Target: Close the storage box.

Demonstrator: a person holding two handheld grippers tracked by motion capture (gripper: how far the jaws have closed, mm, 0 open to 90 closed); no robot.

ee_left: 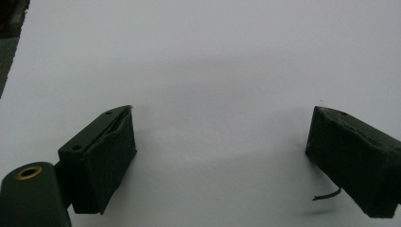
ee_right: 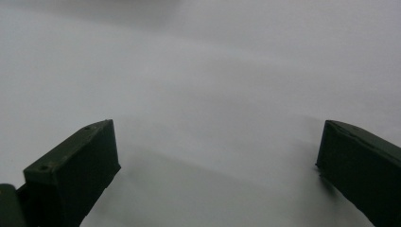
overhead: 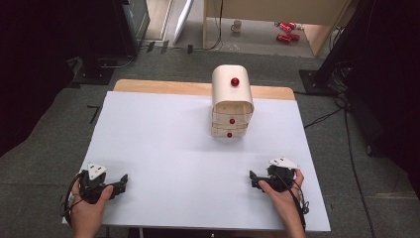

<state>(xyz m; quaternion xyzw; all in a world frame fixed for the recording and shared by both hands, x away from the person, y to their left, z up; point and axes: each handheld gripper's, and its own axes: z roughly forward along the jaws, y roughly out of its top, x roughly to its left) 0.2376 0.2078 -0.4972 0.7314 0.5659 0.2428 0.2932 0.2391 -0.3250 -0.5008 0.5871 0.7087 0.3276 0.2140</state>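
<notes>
The left gripper rests at the near left corner of the white table, held in the person's left hand. Its jaws stand wide apart, with nothing but bare table surface between them; in the left gripper view the pads are parted and a short loose thread hangs from the right-hand one. The right gripper rests at the near right corner, held in the right hand. Its jaws are likewise spread to full width and grip nothing (the right gripper view shows bare white surface between the two pads). Each gripper carries a grey three-cornered plate on top, and both point inward across the table, toward each other.

The small drawer cabinet stands upright at the far centre-right of the table, well apart from both grippers. It has a rounded cream top and three fronts, each with a red knob. All three fronts appear closed. Beyond the table, a white mug and red cans lie on the floor.
</notes>
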